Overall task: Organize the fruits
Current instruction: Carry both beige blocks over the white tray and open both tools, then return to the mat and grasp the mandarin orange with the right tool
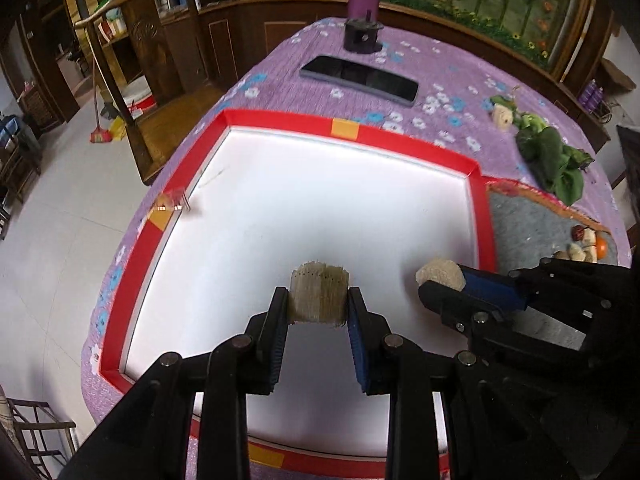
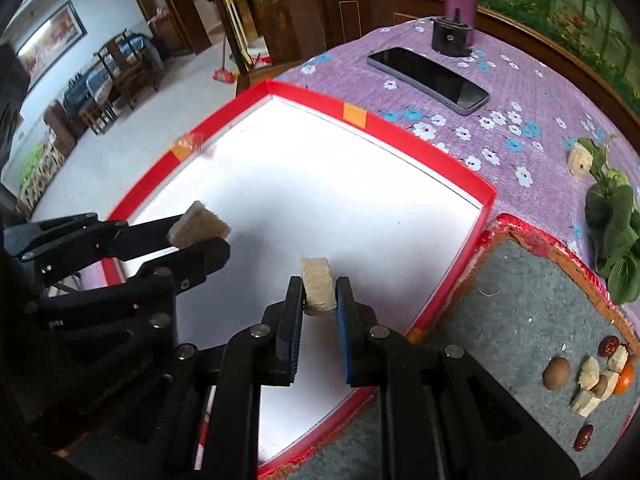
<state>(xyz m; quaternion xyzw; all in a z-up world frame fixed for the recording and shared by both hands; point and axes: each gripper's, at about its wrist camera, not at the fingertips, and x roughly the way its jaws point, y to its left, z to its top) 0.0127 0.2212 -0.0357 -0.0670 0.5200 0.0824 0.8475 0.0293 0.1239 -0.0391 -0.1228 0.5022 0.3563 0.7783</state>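
Left gripper: you pinch a pale fibrous chunk, upright, above the white tray floor.
Right gripper: you clamp a smaller chunk; the tray lies straight below and ahead.
Farther right: the remaining fruit pile on the grey mat, nearer your right gripper.

The worktop wears a purple cloth dotted with white and blue flowers. The tray has a red rim with orange patches and a white floor. Both claws are black with blue pads, each clamping a pale tan chunk. Beside them lie dark green leaves and a black phone.
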